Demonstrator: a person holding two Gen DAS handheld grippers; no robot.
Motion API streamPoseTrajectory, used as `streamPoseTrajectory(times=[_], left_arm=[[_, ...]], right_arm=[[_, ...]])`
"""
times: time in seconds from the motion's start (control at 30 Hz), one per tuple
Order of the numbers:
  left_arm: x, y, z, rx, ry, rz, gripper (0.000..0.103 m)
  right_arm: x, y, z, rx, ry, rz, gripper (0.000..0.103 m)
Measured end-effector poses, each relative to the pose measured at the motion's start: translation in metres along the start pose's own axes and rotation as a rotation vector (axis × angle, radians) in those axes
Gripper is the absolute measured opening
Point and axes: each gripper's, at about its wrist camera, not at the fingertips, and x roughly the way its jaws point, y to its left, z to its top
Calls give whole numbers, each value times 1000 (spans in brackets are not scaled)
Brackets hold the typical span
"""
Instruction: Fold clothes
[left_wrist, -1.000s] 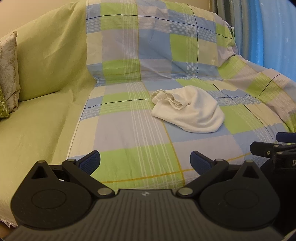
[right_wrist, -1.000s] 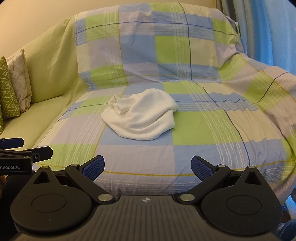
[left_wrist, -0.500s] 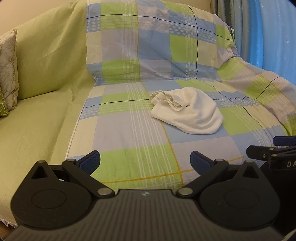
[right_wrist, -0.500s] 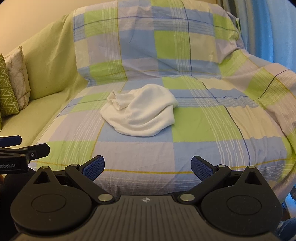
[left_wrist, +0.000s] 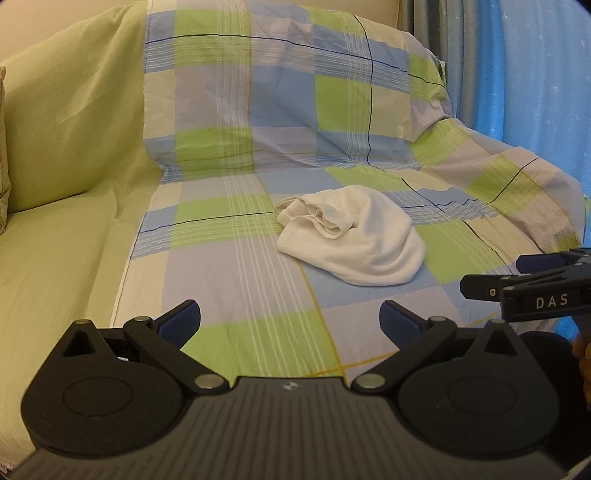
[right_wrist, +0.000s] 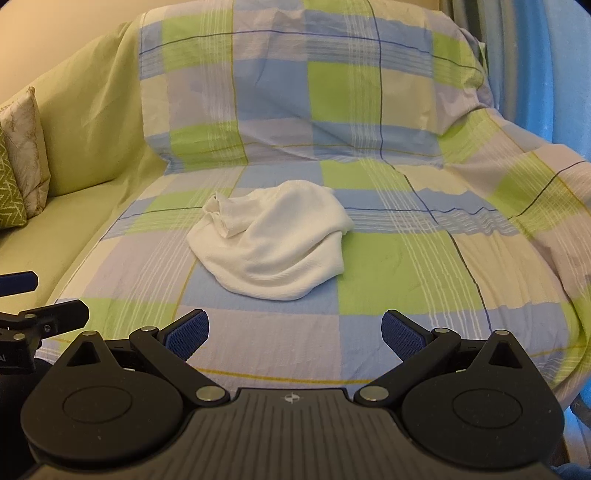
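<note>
Both black two-finger tongs with blue ribbed pads stand spread wide and hold nothing: the left tongs (left_wrist: 290, 321) and the right tongs (right_wrist: 295, 330) hang side by side over the front edge of the sofa seat, each showing at the edge of the other's view. The step in hand appears to be the approach for a first grasp, and to do it well the tongs should probably go for the fabric's true edges, not the soft bulk of the heap. The bunched hem at the pile's 10 o'clock side looks the easiest place to find an edge; pinching only one layer there, and a second point well apart from it, would let the piece be lifted and shaken flat before any fold. A deep bite into the mound would likely catch several layers, or the cover beneath. The crumpled white knitted garment (left_wrist: 352, 238) lies in a rounded heap on the checked blue, green and lilac sheet (right_wrist: 399, 273) draped over the sofa, apart from both tongs: at about 1 o'clock from the left tongs and about 11 o'clock from the right, roughly between the two lines of reach. A plain green cover (left_wrist: 62, 240) spreads at 9 o'clock.
</note>
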Motion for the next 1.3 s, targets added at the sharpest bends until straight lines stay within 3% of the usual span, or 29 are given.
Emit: streamPoseTrajectory(times=[0.33, 0.5, 0.9, 1.07, 1.1, 1.2, 1.3], left_arm=[[25, -2, 14, 39, 12, -18, 102], [43, -9, 24, 131, -2, -14, 102], [121, -3, 52, 302, 27, -44, 102], [150, 0, 52, 299, 64, -67, 102], [153, 0, 53, 299, 67, -80, 102], [162, 0, 55, 289, 80, -138, 102], [175, -4, 61, 285, 93, -189, 97]], right_arm=[[27, -8, 8, -5, 38, -15, 102], [40, -12, 15, -15, 48, 4, 102], [99, 1, 44, -272, 48, 99, 67], [140, 13, 51, -397, 66, 112, 66], [148, 14, 52, -407, 71, 116, 63], [160, 8, 57, -391, 83, 146, 2], [153, -5, 65, -339, 45, 157, 1]])
